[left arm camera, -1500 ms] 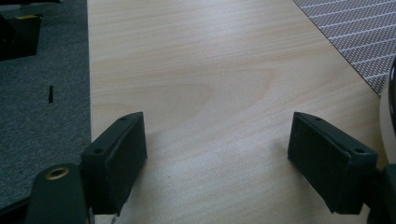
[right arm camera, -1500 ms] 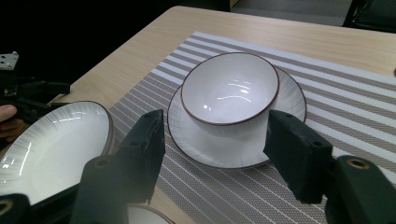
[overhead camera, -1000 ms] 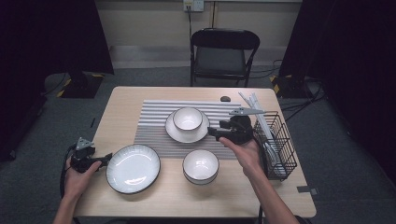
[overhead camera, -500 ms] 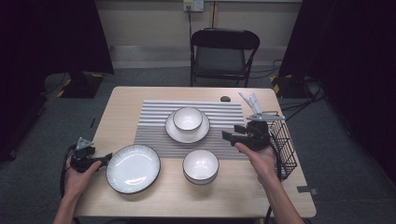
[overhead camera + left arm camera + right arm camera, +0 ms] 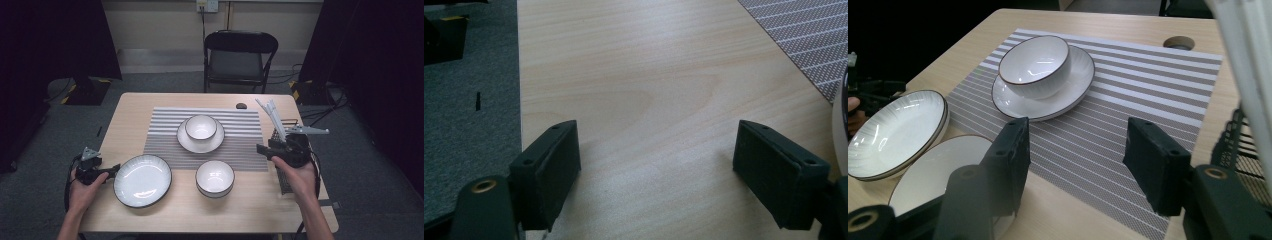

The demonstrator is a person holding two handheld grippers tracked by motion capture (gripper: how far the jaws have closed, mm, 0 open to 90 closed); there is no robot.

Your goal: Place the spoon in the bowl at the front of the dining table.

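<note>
A white bowl (image 5: pixel 201 126) (image 5: pixel 1035 62) sits on a small plate (image 5: pixel 186 141) (image 5: pixel 1068 95) in the middle of a striped placemat (image 5: pixel 240 145). A second bowl (image 5: pixel 215 177) (image 5: pixel 943 170) stands at the mat's front edge. A wide plate (image 5: pixel 142 180) (image 5: pixel 895 130) lies at the front left. My left gripper (image 5: pixel 116 170) (image 5: pixel 659 165) rests open over bare wood just left of that plate. My right gripper (image 5: pixel 260 149) (image 5: pixel 1075 150) hovers at the mat's right edge beside the wire rack (image 5: pixel 282 180). It points left, and its jaws have just been closing a little with nothing between them.
Several white sticks (image 5: pixel 272 115) (image 5: pixel 1253 75) stand up out of the rack at the table's right edge. A small dark disc (image 5: pixel 241 105) lies behind the mat. A folding chair (image 5: pixel 241 55) stands beyond the table's far side.
My right gripper has moved rightward, from beside the bowl on the small plate to the mat's right edge by the rack. The left hand has stayed where it was.
</note>
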